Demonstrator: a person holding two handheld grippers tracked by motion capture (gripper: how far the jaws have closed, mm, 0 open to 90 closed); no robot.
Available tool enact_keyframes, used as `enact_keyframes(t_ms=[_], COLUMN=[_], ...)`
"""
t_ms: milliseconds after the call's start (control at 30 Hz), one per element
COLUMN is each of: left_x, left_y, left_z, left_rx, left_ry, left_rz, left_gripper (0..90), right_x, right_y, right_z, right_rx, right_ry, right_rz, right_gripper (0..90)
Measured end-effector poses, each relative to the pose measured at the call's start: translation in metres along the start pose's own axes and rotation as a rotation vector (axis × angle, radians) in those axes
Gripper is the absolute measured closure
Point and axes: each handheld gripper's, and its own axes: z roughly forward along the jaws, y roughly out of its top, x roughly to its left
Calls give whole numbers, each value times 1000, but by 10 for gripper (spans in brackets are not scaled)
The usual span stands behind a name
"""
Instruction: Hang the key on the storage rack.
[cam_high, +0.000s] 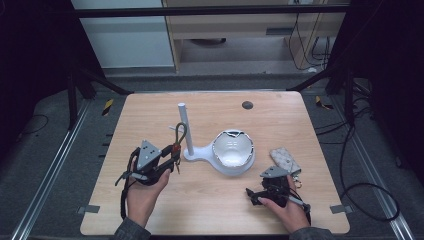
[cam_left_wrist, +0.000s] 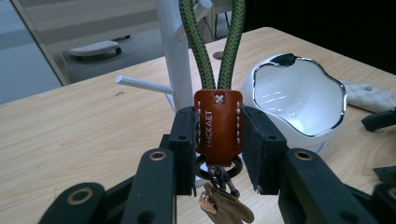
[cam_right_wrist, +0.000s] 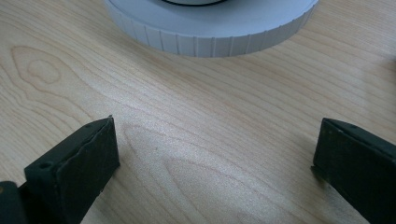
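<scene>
One wooden table (cam_high: 210, 200), one white peg stand (cam_high: 183, 125), one white bowl (cam_high: 233, 152), one keychain (cam_left_wrist: 218, 123), one patterned pouch (cam_high: 285, 159), two grippers.

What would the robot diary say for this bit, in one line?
left gripper: shut on keychain, beside stand | right gripper: open over table, near bowl | pouch: on table

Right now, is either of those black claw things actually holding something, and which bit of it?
The left gripper clamps the keyring with the green braided cord loop by its orange-brown leather tab. The right gripper is open over bare wood, holding nothing.
</scene>
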Motion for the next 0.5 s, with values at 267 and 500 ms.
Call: enact_keyframes(t_ms=[267,500], left_x=[-1,2], left_y=[-1,-3], left_z=[12,17], left_rx=[-1,4], left_ry=[11,19], left_rz=[-10,-20], left_gripper=[660,660], right_x=[0,0], right_y=[0,0], right_z=[0,0], right_rx=[0,0], right_ry=[0,0], right_rz=[0,-1], right_gripper=[2,2])
